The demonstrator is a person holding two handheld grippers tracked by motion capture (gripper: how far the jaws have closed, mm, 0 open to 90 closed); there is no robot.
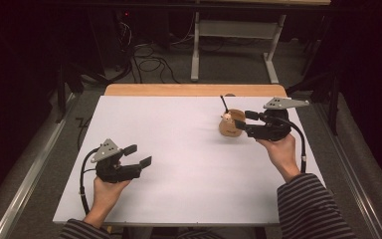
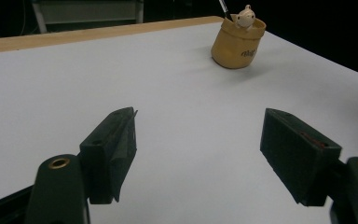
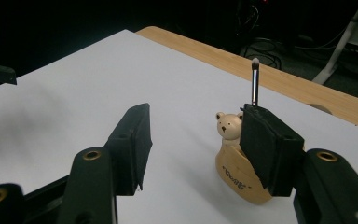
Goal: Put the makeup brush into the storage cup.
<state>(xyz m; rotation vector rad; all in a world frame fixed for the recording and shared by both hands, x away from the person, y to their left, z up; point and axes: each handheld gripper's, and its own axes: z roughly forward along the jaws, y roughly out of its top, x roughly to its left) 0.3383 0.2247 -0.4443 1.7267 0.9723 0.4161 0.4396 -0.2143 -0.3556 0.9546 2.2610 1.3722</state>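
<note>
A small tan, rounded pen holder with a cream bear figure at its rim stands on the far right part of the white table sheet. A thin dark pen rises from it; its lower end is hidden inside. The dark lettering on the holder's side is too small to read. The right gripper sits just right of the holder with its black jaws spread, one jaw covering part of the holder in the right gripper view; whether it touches cannot be told. The left gripper, near left, is well apart, its matte jaws wide open over bare sheet. A wooden table edge shows beyond.
</note>
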